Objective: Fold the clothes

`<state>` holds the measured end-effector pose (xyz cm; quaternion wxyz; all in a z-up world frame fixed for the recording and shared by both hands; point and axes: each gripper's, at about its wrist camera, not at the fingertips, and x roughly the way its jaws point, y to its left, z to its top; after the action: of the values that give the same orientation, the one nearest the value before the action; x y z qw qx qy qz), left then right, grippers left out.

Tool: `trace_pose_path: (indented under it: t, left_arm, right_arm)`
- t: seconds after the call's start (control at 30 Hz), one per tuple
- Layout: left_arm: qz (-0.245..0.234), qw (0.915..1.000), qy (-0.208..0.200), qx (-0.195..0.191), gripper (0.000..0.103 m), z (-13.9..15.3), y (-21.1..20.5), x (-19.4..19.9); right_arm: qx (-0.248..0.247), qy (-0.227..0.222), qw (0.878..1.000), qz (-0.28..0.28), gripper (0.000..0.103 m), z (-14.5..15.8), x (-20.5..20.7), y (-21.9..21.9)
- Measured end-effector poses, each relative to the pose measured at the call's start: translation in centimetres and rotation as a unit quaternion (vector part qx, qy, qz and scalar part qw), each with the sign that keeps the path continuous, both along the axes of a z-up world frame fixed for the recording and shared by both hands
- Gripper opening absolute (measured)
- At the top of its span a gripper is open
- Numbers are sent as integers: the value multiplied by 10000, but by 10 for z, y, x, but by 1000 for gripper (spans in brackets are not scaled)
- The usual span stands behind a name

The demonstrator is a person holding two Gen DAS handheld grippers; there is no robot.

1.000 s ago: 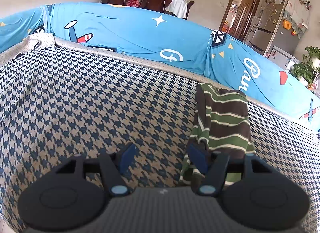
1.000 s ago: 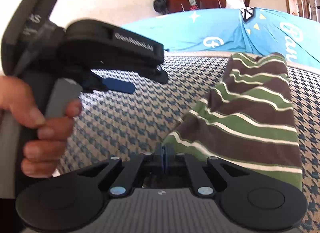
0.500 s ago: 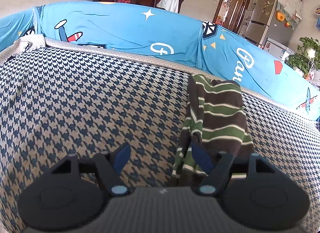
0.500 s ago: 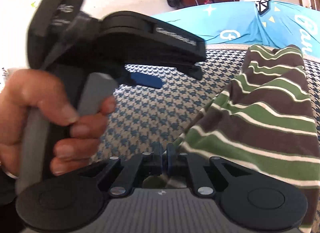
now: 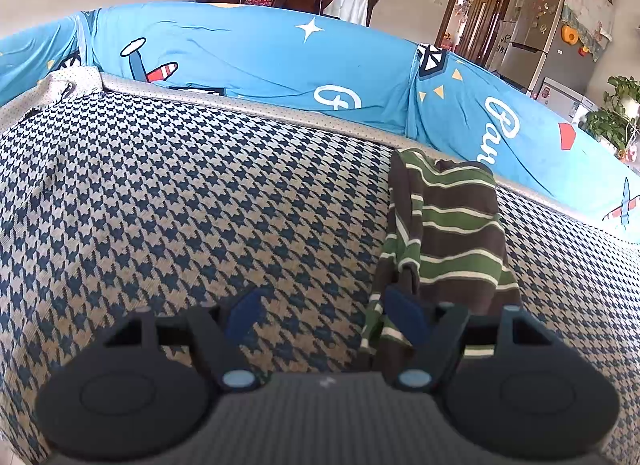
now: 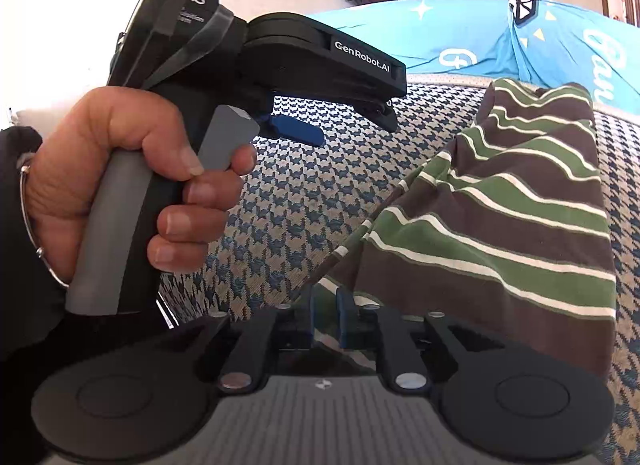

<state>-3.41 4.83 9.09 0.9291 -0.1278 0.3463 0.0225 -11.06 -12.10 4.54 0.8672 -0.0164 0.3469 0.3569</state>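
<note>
Right wrist view: striped garment (image 6: 500, 217) could slip or bunch up.
Right hand-held gripper (image 6: 325, 315) barely pinches its near hem; left hand-held gripper (image 5: 322, 315) gapes wide beside it on the sofa seat (image 5: 160, 193).

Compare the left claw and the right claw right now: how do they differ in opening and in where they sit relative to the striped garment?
The left claw is spread wide; the right claw is nearly closed, with a narrow gap. The left claw has one finger over the striped garment edge and the other over the houndstooth cover; the right claw has a fold of garment between its fingers. Both have blue pads and point along the garment.
</note>
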Motion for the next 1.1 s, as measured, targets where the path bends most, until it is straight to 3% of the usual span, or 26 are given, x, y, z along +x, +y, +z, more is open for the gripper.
trace_pose_path:
  t: [0.1,0.2,0.3,0.43,0.53,0.73,0.83,0.97,1.1]
  left_arm:
    - [6,10000,-5,-9,71,0,1,0]
    - [11,10000,-10,-13,71,1,1,0]
    - [-3,10000,-9,-18,71,1,0,0]
    - [7,10000,-29,5,71,2,0,-1]
    - [14,10000,-45,-16,71,2,1,-1]
    - [-43,10000,-14,1,72,0,-2,0]
    - [-84,10000,-14,16,75,-1,-4,0]
    - [-139,9999,-15,35,77,-2,-7,0]
    - [-194,9998,-16,54,79,-3,-10,0]
  right_arm:
    - [24,36,10000,4,26,-1,0,2]
    - [-75,-59,10000,23,27,-3,-2,6]
    - [-209,-159,9997,28,25,-5,-4,9]
    - [-272,-215,9994,-46,9,-6,-3,9]
    - [-4,-152,9999,58,7,-1,-4,7]
    - [-54,-154,9994,292,8,-10,-5,16]
    - [-1,-154,9994,306,13,-9,-5,16]
    - [-29,-245,9986,478,28,-7,-12,17]
    - [-33,-99,9982,597,30,-4,-17,11]
